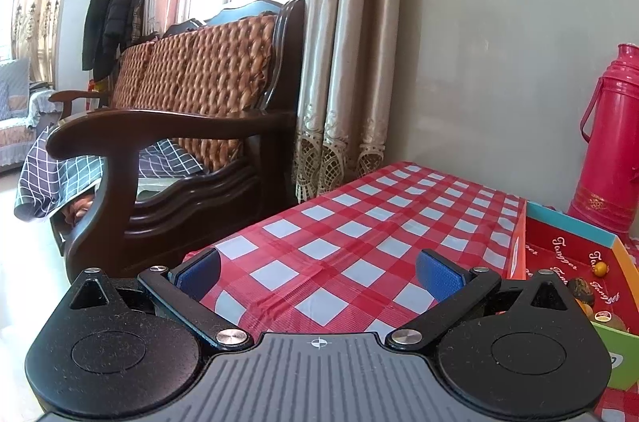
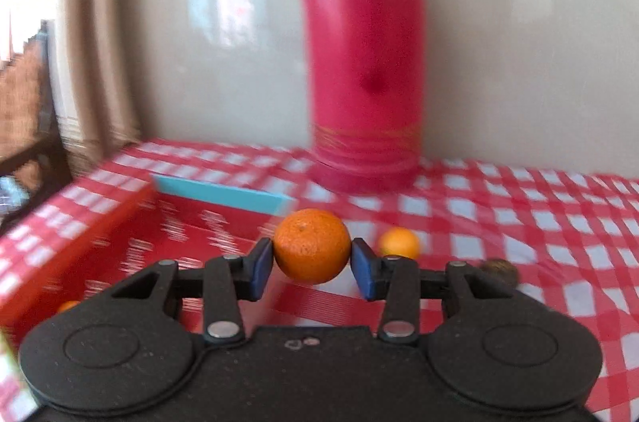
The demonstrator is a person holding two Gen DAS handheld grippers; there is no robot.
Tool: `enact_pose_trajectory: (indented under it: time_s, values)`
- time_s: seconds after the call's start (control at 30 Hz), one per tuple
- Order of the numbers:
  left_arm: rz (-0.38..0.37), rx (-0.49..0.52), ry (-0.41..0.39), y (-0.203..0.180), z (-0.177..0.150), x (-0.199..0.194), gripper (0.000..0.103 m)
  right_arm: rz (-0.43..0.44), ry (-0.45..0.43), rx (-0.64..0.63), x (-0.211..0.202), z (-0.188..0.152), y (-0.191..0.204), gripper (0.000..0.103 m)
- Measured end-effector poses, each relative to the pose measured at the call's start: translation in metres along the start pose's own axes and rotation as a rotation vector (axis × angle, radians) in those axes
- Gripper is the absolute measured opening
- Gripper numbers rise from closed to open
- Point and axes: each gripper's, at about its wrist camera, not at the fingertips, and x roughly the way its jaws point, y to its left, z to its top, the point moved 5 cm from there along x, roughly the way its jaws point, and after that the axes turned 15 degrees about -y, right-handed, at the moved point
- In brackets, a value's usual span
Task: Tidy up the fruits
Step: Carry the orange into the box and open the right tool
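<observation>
My right gripper is shut on an orange tangerine and holds it in the air above the table, beside the right edge of the red cardboard box. A smaller orange fruit and a dark brown fruit lie on the checked cloth to the right. A bit of orange fruit shows inside the box. My left gripper is open and empty over the checked table. In the left wrist view the box holds a small orange fruit and dark fruits.
A tall pink thermos stands at the back of the table by the wall; it also shows in the left wrist view. A wooden armchair and curtains stand off the table's left edge.
</observation>
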Motion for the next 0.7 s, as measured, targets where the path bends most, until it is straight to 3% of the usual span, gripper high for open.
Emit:
enact_pose_trajectory:
  time_s: [0.17,0.3,0.4,0.6,0.7]
  values:
    - [0.003,-0.008,-0.002,0.003,0.000,-0.001,0.103,0.170,-0.012,-0.029,-0.015,0.003,0.049,0.034]
    - [0.001,-0.005,-0.005,0.003,0.000,-0.002,0.103,0.240,0.036,-0.045,-0.017,-0.012,0.076,0.034]
    - [-0.001,-0.005,-0.004,0.001,0.001,-0.003,0.103,0.258,0.059,-0.051,-0.020,-0.022,0.087,0.035]
    - [-0.012,0.006,-0.008,-0.007,0.001,-0.004,0.103,0.250,0.021,-0.042,-0.036,-0.014,0.083,0.058]
    - [-0.028,0.014,-0.012,-0.014,0.001,-0.006,0.103,0.219,-0.019,-0.043,-0.048,-0.007,0.071,0.061]
